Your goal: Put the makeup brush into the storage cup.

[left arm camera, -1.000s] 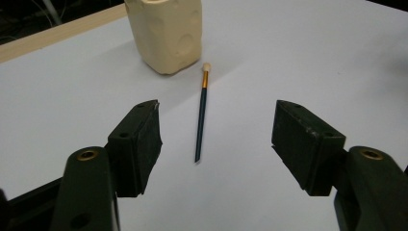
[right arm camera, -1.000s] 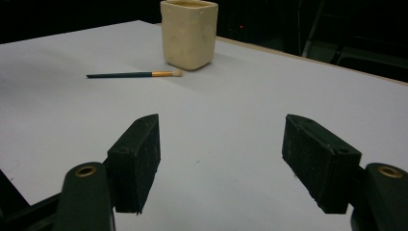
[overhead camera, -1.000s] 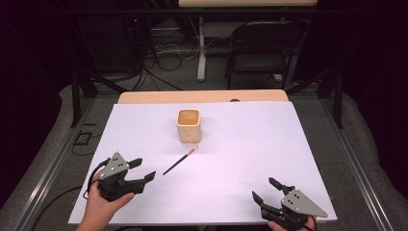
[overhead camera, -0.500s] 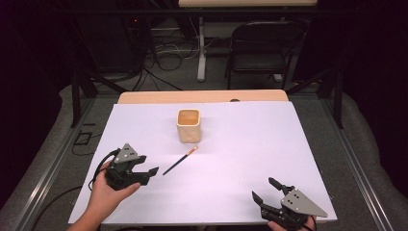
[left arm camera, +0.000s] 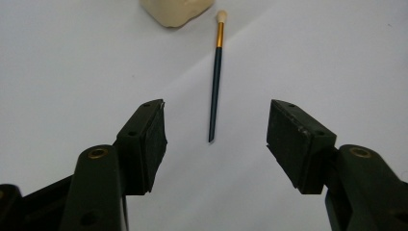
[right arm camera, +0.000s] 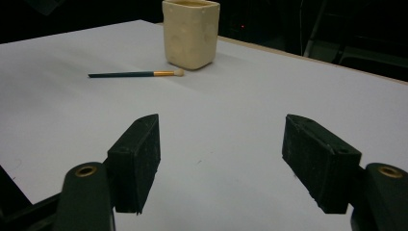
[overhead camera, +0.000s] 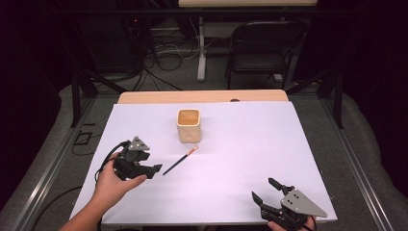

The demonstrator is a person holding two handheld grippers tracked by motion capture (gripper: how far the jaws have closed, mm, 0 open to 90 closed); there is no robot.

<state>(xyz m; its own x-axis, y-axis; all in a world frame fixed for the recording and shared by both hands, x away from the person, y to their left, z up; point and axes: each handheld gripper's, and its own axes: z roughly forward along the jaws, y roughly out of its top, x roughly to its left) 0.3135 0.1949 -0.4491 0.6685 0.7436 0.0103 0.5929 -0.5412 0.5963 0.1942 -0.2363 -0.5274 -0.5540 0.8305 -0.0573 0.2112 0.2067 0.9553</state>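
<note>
A thin dark-handled brush [overhead camera: 180,161] with a gold ferrule and pale tip lies on the white sheet, just in front of a cream square cup [overhead camera: 188,125]. My left gripper [overhead camera: 154,169] hovers at the brush's handle end. In the left gripper view the brush [left arm camera: 216,72] runs straight ahead toward the cup [left arm camera: 175,9]. Its near end sits in the gap of my left gripper [left arm camera: 216,103], untouched by the pads. Those jaws have just been closing a little and stand open. My right gripper [overhead camera: 263,189] rests open at the front right; its own view [right arm camera: 221,120] shows the brush [right arm camera: 134,74] and cup [right arm camera: 191,33] far ahead.
The white sheet [overhead camera: 240,159] covers a wooden table whose far edge [overhead camera: 202,96] shows behind it. Dark floor, cables and a folding chair [overhead camera: 262,48] lie beyond. A person's left hand [overhead camera: 113,180] holds the left gripper from the front left.
My left gripper has moved forward and to the right, toward the brush's handle end, and lifted slightly. The right gripper, brush and cup have stayed put.
</note>
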